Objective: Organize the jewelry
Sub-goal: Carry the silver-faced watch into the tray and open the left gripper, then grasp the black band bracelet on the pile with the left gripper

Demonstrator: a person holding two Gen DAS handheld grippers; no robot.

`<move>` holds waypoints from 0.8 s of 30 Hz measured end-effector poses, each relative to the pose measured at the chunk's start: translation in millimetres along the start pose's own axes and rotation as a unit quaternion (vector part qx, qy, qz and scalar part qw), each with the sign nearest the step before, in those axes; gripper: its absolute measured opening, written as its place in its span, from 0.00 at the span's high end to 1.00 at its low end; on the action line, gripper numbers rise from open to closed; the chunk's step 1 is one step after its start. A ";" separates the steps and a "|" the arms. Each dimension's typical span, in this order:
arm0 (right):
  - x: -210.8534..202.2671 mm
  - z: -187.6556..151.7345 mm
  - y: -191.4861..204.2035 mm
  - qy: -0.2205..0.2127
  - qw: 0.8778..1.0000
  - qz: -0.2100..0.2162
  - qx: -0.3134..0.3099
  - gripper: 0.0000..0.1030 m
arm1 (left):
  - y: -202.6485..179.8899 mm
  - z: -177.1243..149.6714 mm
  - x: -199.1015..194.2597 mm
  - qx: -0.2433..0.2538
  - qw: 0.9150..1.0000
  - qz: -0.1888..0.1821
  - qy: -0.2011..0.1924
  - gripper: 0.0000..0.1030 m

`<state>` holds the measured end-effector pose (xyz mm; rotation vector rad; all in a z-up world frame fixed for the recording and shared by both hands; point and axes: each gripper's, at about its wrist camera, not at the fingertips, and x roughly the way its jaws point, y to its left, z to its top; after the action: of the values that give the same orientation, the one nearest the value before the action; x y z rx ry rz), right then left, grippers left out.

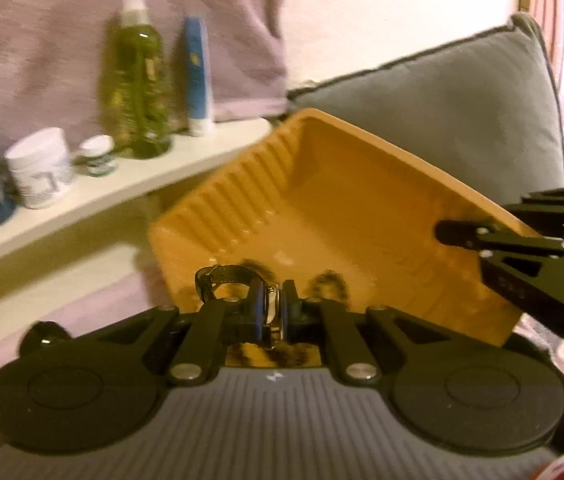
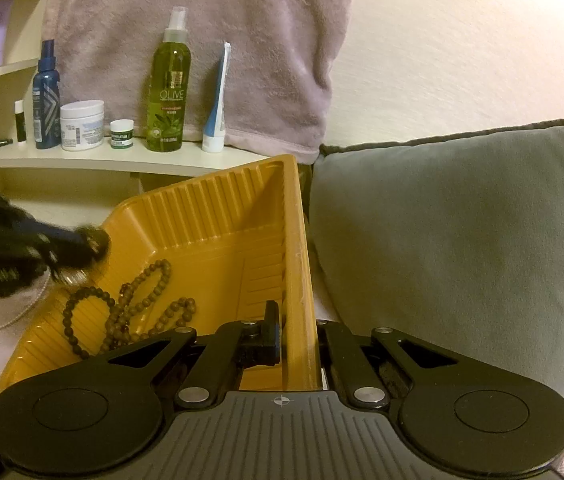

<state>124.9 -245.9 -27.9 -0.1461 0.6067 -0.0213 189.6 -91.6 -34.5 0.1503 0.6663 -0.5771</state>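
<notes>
A yellow ribbed tray (image 1: 362,184) lies tilted on the bed, also in the right wrist view (image 2: 217,216). My left gripper (image 1: 273,312) is shut on a wristwatch (image 1: 271,316) with a dark strap, held at the tray's near edge; it appears blurred at the tray's left rim in the right wrist view (image 2: 77,248). My right gripper (image 2: 300,336) is shut on the tray's right wall; it shows in the left wrist view (image 1: 462,236). Brown bead necklaces (image 2: 129,308) lie inside the tray. A pearl necklace (image 2: 9,316) lies on the pink blanket left of the tray.
A grey cushion (image 2: 462,232) lies right of the tray. A white shelf (image 2: 121,158) behind holds a green olive spray bottle (image 2: 167,92), a blue tube (image 2: 217,100), white jars (image 2: 81,124) and a blue bottle (image 2: 46,96). A pink towel (image 2: 201,20) hangs above.
</notes>
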 end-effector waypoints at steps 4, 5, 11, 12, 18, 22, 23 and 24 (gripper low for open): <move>0.1 -0.1 -0.1 0.001 1.000 0.000 0.002 0.96 | -9.9 -3.1 8.3 0.002 1.000 -0.014 0.009 0.92; -0.1 -0.1 0.1 0.001 1.000 0.001 0.002 0.96 | -11.7 -3.4 9.9 0.005 1.000 -0.015 0.012 0.92; -1.1 -0.1 -0.8 0.001 1.000 0.002 0.002 0.96 | -8.8 0.7 3.8 0.001 1.000 -0.005 -0.006 0.88; -1.2 0.3 -0.8 0.001 1.000 0.002 0.003 0.96 | -5.9 1.8 1.5 -0.001 1.000 -0.001 -0.009 0.88; -1.7 0.7 -1.1 0.000 1.000 0.004 0.001 0.96 | 22.4 -3.9 -25.5 -0.036 0.997 0.052 -0.032 0.87; -1.8 1.5 0.0 0.000 1.000 0.003 -0.001 0.96 | 45.6 -21.3 -42.5 -0.059 0.992 0.103 -0.032 0.84; -1.7 1.7 -0.2 0.000 1.000 0.003 -0.001 0.96 | 51.0 -26.3 -45.9 -0.064 0.991 0.115 -0.030 0.84; -1.7 1.7 0.4 0.000 1.000 0.003 -0.001 0.96 | 57.2 -31.3 -48.9 -0.070 0.989 0.126 -0.026 0.84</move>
<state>124.5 -245.3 -25.6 -0.1464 0.6077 -0.0143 173.0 -11.9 -31.3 0.0852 0.6234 -0.2889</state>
